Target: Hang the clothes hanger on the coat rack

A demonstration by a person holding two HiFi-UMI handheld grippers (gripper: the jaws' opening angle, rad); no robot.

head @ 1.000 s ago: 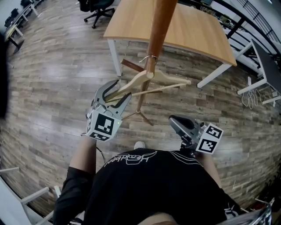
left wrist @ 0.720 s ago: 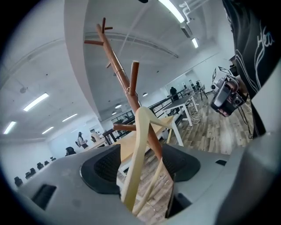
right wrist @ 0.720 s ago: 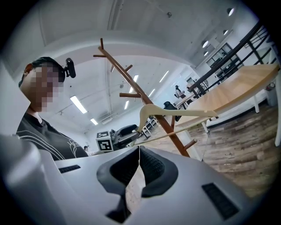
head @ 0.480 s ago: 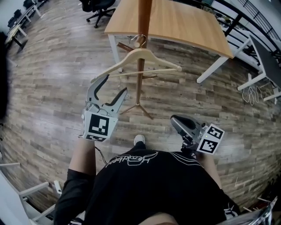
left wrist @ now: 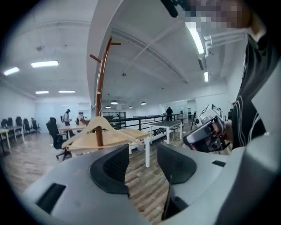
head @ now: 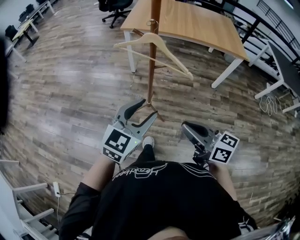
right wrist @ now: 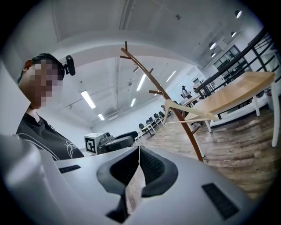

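Wood-plank floor [head: 70, 93], open office.

Left gripper [head: 146, 109]: jaws well apart, have just been closing a little, nothing between them, only floor showing through the gap.

Right gripper [head: 185, 126]: jaws pressed together, empty, held level just beside the left one.

Wooden hanger [head: 133, 40] hangs by its metal hook on the coat rack [head: 151, 70], ahead of and above both grippers, clear of the left jaws.

The rack's foot stands just beyond the left gripper's tips.

Light wooden desk [head: 197, 28] behind the rack, with an office chair [head: 115, 5] further out.
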